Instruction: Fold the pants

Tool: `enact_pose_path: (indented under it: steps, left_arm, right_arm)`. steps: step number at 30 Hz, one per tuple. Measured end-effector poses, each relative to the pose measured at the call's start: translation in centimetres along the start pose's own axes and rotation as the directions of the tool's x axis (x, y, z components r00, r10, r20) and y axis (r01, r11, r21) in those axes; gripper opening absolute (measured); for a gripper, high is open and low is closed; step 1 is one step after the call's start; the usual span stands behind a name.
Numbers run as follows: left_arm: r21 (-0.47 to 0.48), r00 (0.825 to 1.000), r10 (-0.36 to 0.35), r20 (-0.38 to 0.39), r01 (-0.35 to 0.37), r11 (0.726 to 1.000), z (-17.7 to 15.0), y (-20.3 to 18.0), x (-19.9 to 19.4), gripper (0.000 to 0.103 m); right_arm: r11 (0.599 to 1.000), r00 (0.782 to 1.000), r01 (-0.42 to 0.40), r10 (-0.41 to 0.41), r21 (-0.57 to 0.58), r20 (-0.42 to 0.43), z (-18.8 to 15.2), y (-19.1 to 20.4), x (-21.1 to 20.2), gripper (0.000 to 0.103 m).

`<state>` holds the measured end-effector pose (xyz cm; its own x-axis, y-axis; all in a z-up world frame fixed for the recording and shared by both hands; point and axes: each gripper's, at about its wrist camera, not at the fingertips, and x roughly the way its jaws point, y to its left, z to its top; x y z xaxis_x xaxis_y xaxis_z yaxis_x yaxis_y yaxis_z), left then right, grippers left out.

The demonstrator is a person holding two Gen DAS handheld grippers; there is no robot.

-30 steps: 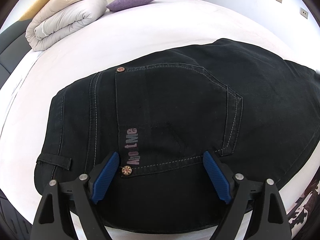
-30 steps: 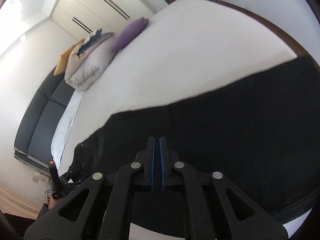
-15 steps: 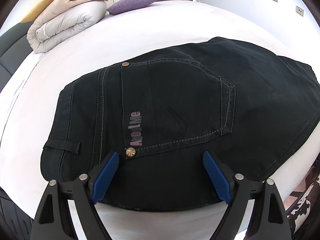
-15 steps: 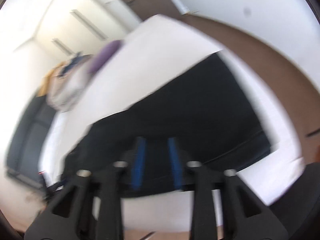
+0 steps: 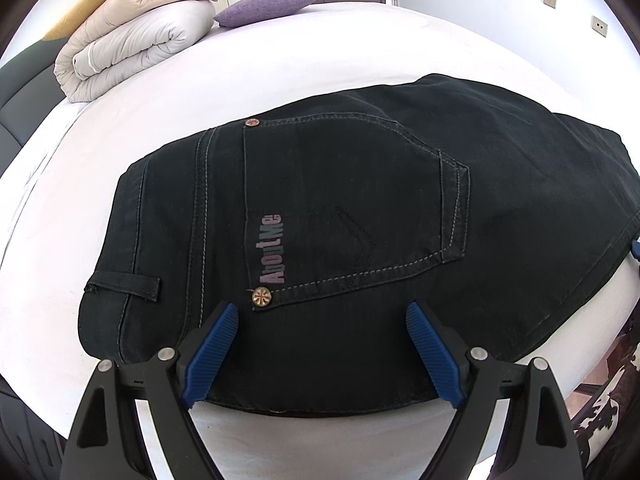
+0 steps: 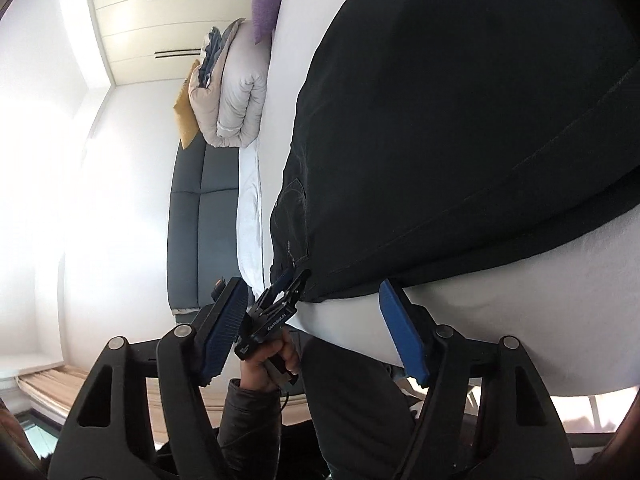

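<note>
two grippers are at the near edge of the bed [image 5: 280, 80], and neither has cloth in its bite. the left gripper [image 5: 322, 354] hangs over the waist end of the black pants [image 5: 360, 200], jaws spread wide, nothing between the pads. the right gripper [image 6: 314, 326] is rolled on its side down by the mattress edge, jaws closing on empty air, just short of the pants' lower hem. the pants lie flat across the white sheet, back pocket [image 5: 352, 208] up. likely risks: the right pads pinch only the top layer or catch sheet too, so the fold drags the bedding; or uneven lifts skew the crease. farther back, the rolled duvet [image 5: 136, 44] and purple pillow [image 5: 268, 2] sit well apart.
</note>
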<state>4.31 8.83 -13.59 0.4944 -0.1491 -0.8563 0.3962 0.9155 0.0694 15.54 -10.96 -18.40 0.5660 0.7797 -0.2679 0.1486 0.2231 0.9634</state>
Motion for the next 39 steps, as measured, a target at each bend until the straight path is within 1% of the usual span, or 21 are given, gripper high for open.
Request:
enact_pose_path:
  steps: [2, 3, 5, 6, 7, 9, 10, 13, 14, 16, 17, 18, 19, 20, 22, 25, 31, 34, 37, 38, 39]
  left_arm:
    - [-0.001, 1.000, 0.000, 0.000, 0.000, 1.000, 0.0, 0.0, 0.0, 0.089]
    - [-0.001, 1.000, 0.000, 0.000, 0.000, 1.000, 0.0, 0.0, 0.0, 0.089]
    - [0.000, 1.000, 0.001, 0.000, -0.001, 1.000, 0.0, 0.0, 0.0, 0.089]
    - [0.000, 1.000, 0.002, 0.001, -0.002, 1.000, 0.0, 0.0, 0.0, 0.089]
    - [0.001, 1.000, 0.003, 0.001, -0.003, 1.000, 0.1, 0.0, 0.0, 0.089]
    - [0.001, 1.000, 0.003, 0.001, -0.003, 1.000, 0.1, 0.0, 0.0, 0.089]
    - [0.001, 1.000, 0.003, 0.001, -0.003, 1.000, 0.1, 0.0, 0.0, 0.089]
    - [0.001, 1.000, 0.003, 0.001, -0.003, 1.000, 0.1, 0.0, 0.0, 0.089]
    - [0.002, 1.000, 0.003, 0.001, -0.003, 1.000, 0.0, 0.0, 0.0, 0.089]
    - [0.002, 1.000, 0.003, 0.001, -0.003, 1.000, 0.1, 0.0, 0.0, 0.089]
    - [0.002, 1.000, 0.003, 0.001, -0.003, 1.000, 0.1, 0.0, 0.0, 0.089]
    - [0.002, 1.000, 0.003, 0.001, -0.003, 1.000, 0.1, 0.0, 0.0, 0.089]
    - [0.001, 1.000, 0.003, 0.001, -0.003, 1.000, 0.1, 0.0, 0.0, 0.089]
    - [0.002, 1.000, 0.003, 0.001, -0.003, 1.000, 0.1, -0.1, 0.0, 0.089]
    - [0.002, 1.000, 0.003, 0.000, -0.003, 1.000, 0.1, -0.1, 0.0, 0.090]
    - [0.005, 1.000, 0.001, 0.000, -0.001, 1.000, 0.2, -0.2, 0.1, 0.090]
    - [0.004, 1.000, 0.001, 0.000, -0.001, 1.000, 0.1, -0.1, 0.1, 0.090]
    - [-0.001, 1.000, 0.004, 0.005, -0.004, 1.000, 0.2, 0.0, -0.2, 0.089]
    - [-0.009, 1.000, -0.014, 0.011, 0.015, 1.000, 0.2, 0.0, -1.3, 0.082]
    - [-0.007, 1.000, -0.020, 0.018, 0.020, 1.000, 0.2, -0.1, -1.8, 0.079]
    - [-0.005, 0.999, -0.029, 0.032, 0.029, 1.000, 0.4, -0.3, -2.5, 0.078]
  right_arm:
    - [1.000, 1.000, 0.009, -0.009, 0.003, 0.011, -0.9, -0.2, 1.4, 0.067]
    - [1.000, 1.000, 0.025, -0.025, 0.012, 0.010, -1.6, -1.6, -0.6, 0.067]
    - [0.999, 0.999, 0.038, -0.038, 0.038, 0.008, -1.1, -2.5, -2.0, 0.067]
    - [0.998, 0.999, 0.051, -0.051, 0.047, 0.003, -1.1, -2.6, -2.2, 0.064]
    - [0.996, 0.998, 0.068, -0.068, 0.054, 0.000, -1.2, -2.8, -2.3, 0.064]
    - [0.995, 0.997, 0.076, -0.076, 0.057, 0.001, -0.7, -2.7, -3.3, 0.063]
    - [0.994, 0.996, 0.083, -0.084, 0.064, 0.002, -0.8, -2.7, -3.2, 0.063]
    - [0.990, 0.996, 0.085, -0.088, 0.109, 0.021, -0.5, -2.6, -4.0, 0.063]
    - [0.989, 0.996, 0.085, -0.089, 0.122, 0.028, -0.4, -2.7, -4.3, 0.059]
    - [0.986, 0.994, 0.103, -0.108, 0.128, 0.034, -0.1, -2.7, -4.4, 0.045]
    - [0.986, 0.992, 0.116, -0.122, 0.120, 0.037, -0.1, -2.7, -4.4, 0.025]
    - [0.984, 0.989, 0.136, -0.141, 0.113, 0.040, -0.1, -3.0, -4.4, 0.009]
    - [0.981, 0.986, 0.155, -0.160, 0.119, 0.041, -0.1, -3.5, -4.5, 0.003]
    - [0.979, 0.985, 0.161, -0.167, 0.127, 0.038, -0.2, -4.0, -4.6, 0.002]
    - [0.980, 0.985, 0.163, -0.169, 0.114, 0.041, -0.8, -4.5, -4.9, 0.002]
    - [0.979, 0.980, 0.190, -0.194, 0.078, 0.047, -1.7, -4.1, -5.3, 0.001]
    - [0.980, 0.981, 0.190, -0.193, 0.060, 0.037, -2.8, -4.8, -5.7, 0.001]
    - [0.981, 0.980, 0.195, -0.195, -0.003, 0.033, -2.7, -4.5, -5.9, 0.001]
    - [0.974, 0.974, 0.225, -0.225, -0.017, 0.036, -3.5, -3.7, -7.2, 0.010]
    - [0.973, 0.973, 0.229, -0.228, -0.030, 0.027, -3.8, -3.1, -8.0, 0.019]
    - [0.974, 0.975, 0.222, -0.221, -0.048, 0.029, -4.0, -2.5, -9.1, 0.029]
